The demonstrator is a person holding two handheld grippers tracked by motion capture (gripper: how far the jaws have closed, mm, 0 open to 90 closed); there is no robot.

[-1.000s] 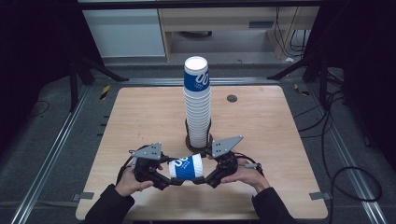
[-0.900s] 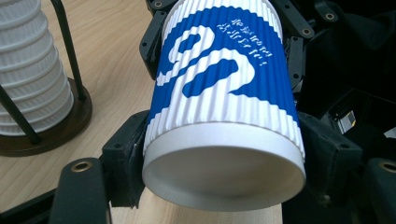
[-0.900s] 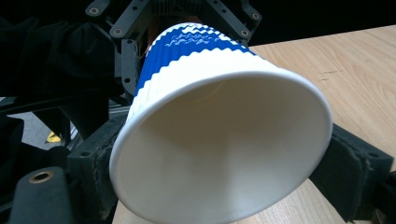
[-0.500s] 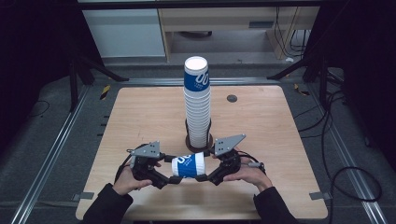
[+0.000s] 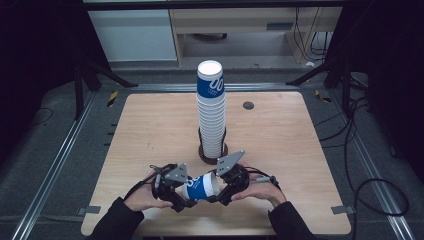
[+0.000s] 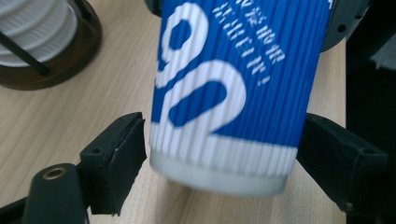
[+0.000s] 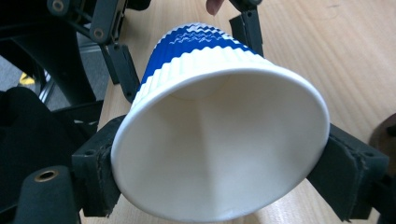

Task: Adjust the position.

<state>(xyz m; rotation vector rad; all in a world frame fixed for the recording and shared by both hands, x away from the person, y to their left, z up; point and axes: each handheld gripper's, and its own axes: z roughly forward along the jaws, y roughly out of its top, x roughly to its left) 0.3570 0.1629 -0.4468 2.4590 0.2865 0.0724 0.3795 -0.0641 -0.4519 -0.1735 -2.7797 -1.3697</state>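
The right gripper [image 7: 219,163] clamped the blue paper cup [image 7: 219,140] at its rim, cup lying sideways. The left gripper [image 6: 219,154] had just been opening; its jaws stood apart, flanking the cup's base without pressing.

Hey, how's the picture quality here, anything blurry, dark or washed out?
High view: the wooden table is lit, the surroundings fall near black, and the picture is soft. Left gripper view: the blue cup is close and its small print is smeared. Right gripper view: the cup's white inside is bright but keeps its shading, while the table behind goes soft.
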